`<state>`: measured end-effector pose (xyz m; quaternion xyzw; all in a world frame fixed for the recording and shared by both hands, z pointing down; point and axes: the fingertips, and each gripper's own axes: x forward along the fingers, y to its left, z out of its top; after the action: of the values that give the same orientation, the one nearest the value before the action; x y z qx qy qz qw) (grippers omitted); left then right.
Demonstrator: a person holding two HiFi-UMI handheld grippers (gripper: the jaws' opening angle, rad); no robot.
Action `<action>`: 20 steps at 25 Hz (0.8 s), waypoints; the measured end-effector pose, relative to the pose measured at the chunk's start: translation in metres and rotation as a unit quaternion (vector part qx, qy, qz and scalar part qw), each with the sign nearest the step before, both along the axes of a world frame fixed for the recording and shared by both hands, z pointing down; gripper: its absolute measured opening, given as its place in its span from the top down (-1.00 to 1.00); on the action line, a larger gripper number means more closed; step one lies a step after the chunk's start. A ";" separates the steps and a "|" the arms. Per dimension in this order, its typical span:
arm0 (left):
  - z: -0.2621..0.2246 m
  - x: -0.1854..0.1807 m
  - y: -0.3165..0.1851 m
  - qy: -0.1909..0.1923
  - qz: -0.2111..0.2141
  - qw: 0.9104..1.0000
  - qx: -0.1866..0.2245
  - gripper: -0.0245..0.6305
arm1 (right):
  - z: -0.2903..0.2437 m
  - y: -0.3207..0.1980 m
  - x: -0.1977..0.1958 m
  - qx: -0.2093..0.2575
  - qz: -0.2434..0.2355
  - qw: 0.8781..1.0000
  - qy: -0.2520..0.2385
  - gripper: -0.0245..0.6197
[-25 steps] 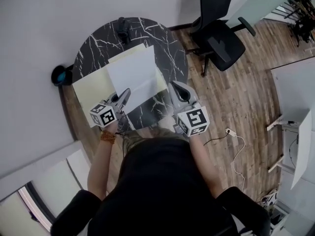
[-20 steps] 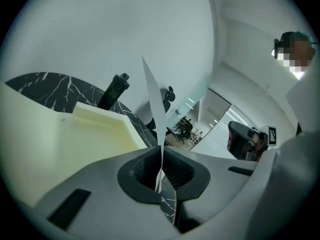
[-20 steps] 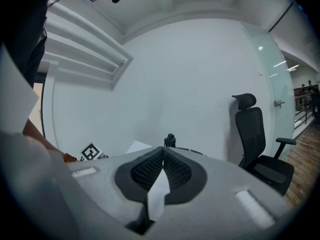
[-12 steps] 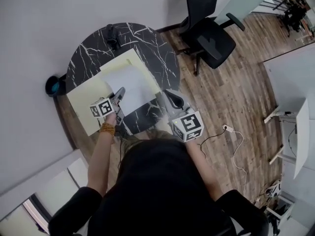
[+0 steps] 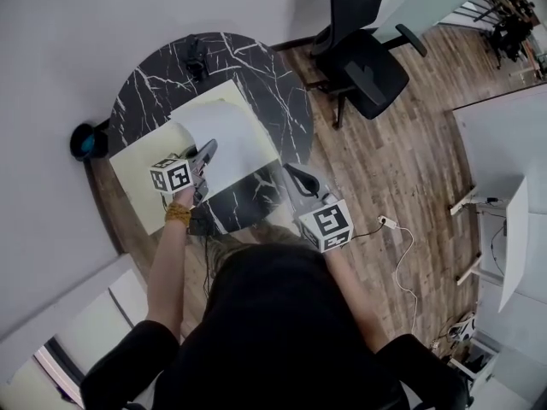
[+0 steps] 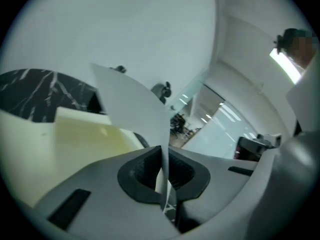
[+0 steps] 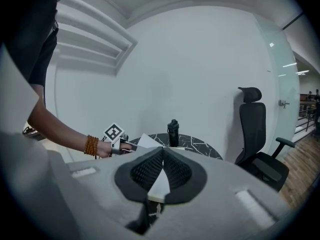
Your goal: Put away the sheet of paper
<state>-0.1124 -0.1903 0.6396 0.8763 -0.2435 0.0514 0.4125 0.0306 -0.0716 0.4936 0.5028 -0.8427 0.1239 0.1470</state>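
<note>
A white sheet of paper (image 5: 229,133) bows upward over an open pale yellow folder (image 5: 144,171) on a round black marble table (image 5: 256,67). My left gripper (image 5: 206,153) is shut on the sheet's near edge. In the left gripper view the sheet (image 6: 131,104) runs edge-on between the pads, above the yellow folder (image 6: 75,139). My right gripper (image 5: 296,174) is shut on nothing at the table's front right edge, apart from the sheet. Its view shows its pads meeting, with the sheet (image 7: 148,141) beyond them.
A black bottle (image 5: 195,51) stands at the table's far edge. A black office chair (image 5: 369,65) stands on the wood floor to the right. A blue round object (image 5: 85,141) lies on the floor left of the table. A white cable (image 5: 402,246) trails on the floor.
My left gripper has moved left and down over the folder with the sheet, which now curls up instead of lying flat. My right gripper has drawn back a little from the sheet.
</note>
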 end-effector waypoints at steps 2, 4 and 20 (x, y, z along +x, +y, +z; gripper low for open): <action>-0.028 0.016 0.008 0.031 0.058 0.997 0.050 0.90 | 0.002 -0.001 0.000 -0.001 -0.003 1.000 0.004 0.93; -0.037 0.018 0.005 0.047 0.059 0.994 0.073 0.90 | 0.004 -0.004 0.003 -0.002 0.000 1.000 0.006 0.93; 0.121 -0.065 -0.030 -0.172 -0.110 0.972 -0.113 0.82 | 0.014 -0.012 0.011 -0.015 -0.002 1.000 0.020 0.93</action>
<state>-0.1778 -0.2205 0.7603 0.7695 -0.3985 0.1833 0.4642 0.0414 -0.0839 0.5081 0.5009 -0.8388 0.1263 0.1719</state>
